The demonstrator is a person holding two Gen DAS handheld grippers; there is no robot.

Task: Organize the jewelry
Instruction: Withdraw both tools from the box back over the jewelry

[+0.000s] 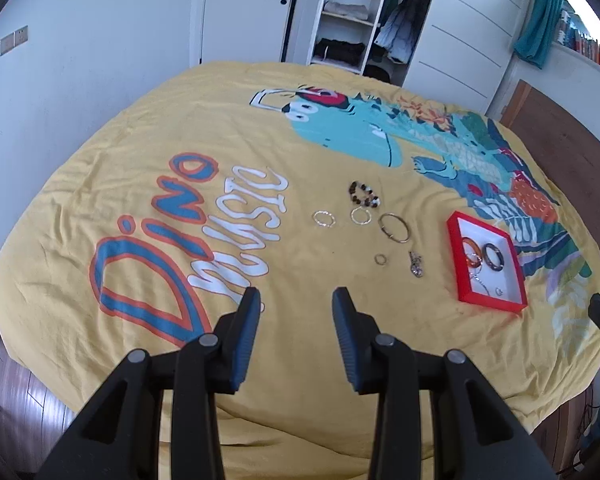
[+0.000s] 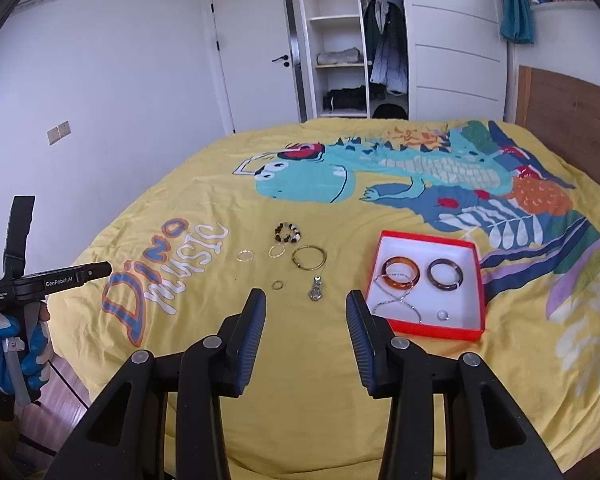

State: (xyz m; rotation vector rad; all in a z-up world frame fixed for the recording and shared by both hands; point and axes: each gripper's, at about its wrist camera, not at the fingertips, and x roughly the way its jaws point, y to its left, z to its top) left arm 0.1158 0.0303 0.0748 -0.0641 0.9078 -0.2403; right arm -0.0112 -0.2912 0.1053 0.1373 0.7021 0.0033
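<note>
Bed w/ yellow cover (image 2: 340,380) printed w/ a dinosaur and "Dino music" carries all the jewelry. Far left in the right wrist view, a gloved hand (image 2: 16,344) grips the handle of the left gripper (image 1: 296,300), beside the bed edge; its jaws stand spread w/ nothing between them, only bare cover ahead. Going left to right across the cover: a thin silver ring (image 2: 245,255), then a second thin ring (image 2: 277,251) w/ a beaded bracelet (image 2: 287,232) just behind it, a small ring (image 2: 277,285) nearer the camera, a large gold hoop bangle (image 2: 309,257), and a small silver charm piece (image 2: 316,289) just in front of the bangle. All lie loose on the cover, apart from each other, left of the box. The right gripper (image 2: 306,308) hangs over the cover, jaws spread and empty, the charm piece just beyond the gap. Right of it sits an open red box (image 2: 440,332) w/ white lining, flat on the cover. Inside: an amber bangle (image 2: 401,276) at left, a dark brown bangle (image 2: 445,275) beside it, a silver chain (image 2: 400,304) draped across the amber one toward the front, and a tiny ring (image 2: 443,315) near the front wall.
</note>
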